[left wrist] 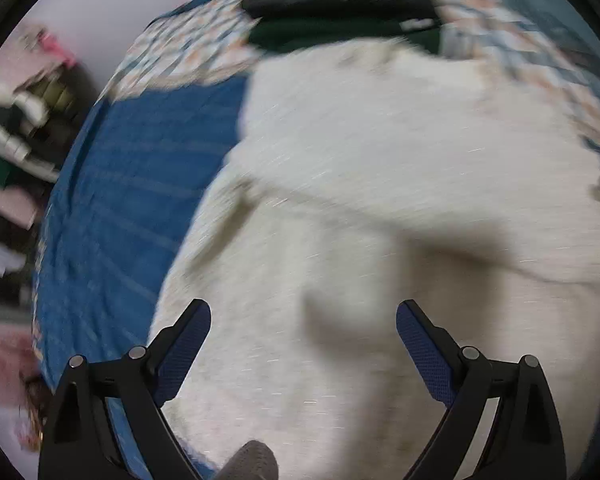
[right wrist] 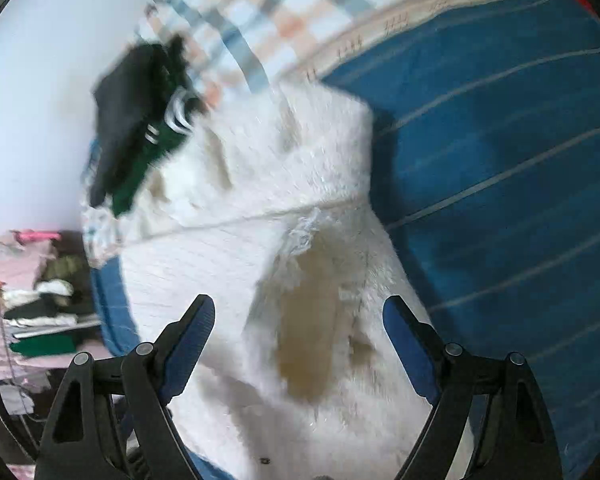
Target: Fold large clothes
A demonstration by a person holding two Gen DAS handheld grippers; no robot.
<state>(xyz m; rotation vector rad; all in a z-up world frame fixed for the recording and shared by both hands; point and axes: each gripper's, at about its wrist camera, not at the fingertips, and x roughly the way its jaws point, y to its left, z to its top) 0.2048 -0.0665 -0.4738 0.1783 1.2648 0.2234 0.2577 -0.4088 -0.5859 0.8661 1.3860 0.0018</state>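
A large fluffy white garment [left wrist: 380, 200] lies on a blue striped bed cover [left wrist: 132, 200]. In the right wrist view the garment [right wrist: 260, 208] shows a seam across it and a tan patch [right wrist: 308, 320] near the front. My left gripper [left wrist: 303, 316] is open just above the garment, with nothing between its blue pads. My right gripper [right wrist: 299, 314] is open too, over the tan patch, holding nothing. Both views are blurred by motion.
Folded black and green clothes [left wrist: 340, 4] lie beyond the white garment on a checked blanket [left wrist: 188, 48]; they also show in the right wrist view [right wrist: 136, 120]. Shelves with stacked clothes [right wrist: 40, 312] stand at the left past the bed edge. A pale wall [right wrist: 40, 80] is behind.
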